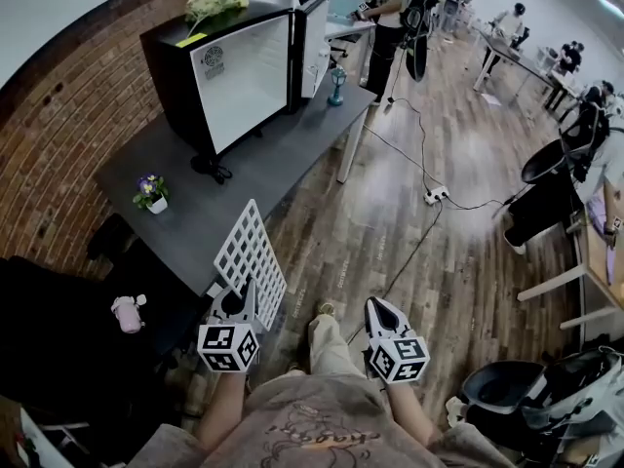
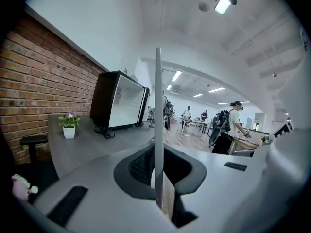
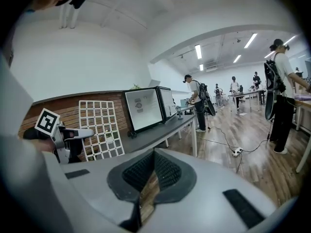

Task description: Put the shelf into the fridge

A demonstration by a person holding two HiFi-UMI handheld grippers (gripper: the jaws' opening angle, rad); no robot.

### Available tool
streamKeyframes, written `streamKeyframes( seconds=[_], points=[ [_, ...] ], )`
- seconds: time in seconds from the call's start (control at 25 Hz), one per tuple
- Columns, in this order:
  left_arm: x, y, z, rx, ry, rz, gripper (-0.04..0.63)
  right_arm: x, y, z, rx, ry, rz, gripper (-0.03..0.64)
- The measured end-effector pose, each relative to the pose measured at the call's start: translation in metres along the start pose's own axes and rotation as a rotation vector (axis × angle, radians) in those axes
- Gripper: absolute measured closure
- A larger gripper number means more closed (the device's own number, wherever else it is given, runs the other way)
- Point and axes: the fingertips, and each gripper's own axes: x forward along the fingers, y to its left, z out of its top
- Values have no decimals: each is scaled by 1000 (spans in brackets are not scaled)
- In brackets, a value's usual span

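Shelf, a white grid, hangs upright in the air off the near corner of the table. It is pinched by one edge in the left gripper, whose jaws are clamped on it. A small pot plant sits by the table's wall edge. The fridge stands at the far end, well apart from the shelf, with its door seemingly swung open to the right. Further right, the right gripper is closed with nothing in it.

The step in hand looks like the carry to the fridge. To do it well, I would tip the shelf flat before the opening, steady its free end with the right gripper, and line it up with whatever ledges the inside has.

The left gripper view shows the shelf only edge-on, as a thin white bar between the pads. The right gripper view shows its full grid and the left gripper's hold. Only the head view shows how much table lies between shelf and fridge.
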Motion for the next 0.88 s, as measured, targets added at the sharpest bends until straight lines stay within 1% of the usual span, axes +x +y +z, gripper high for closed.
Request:
streamKeyframes(
  seconds=[0.32, 0.6, 0.88],
  points=[
    [54, 8, 15, 5, -2, -19, 548, 48, -20, 17, 5, -5, -2, 617],
    [121, 7, 41, 12, 1, -35, 548, 101, -55, 50, 14, -10, -7, 617],
    [186, 9, 69, 0, -8, -16, 548, 159, -88, 89, 10, -4, 21, 617]
  ],
)
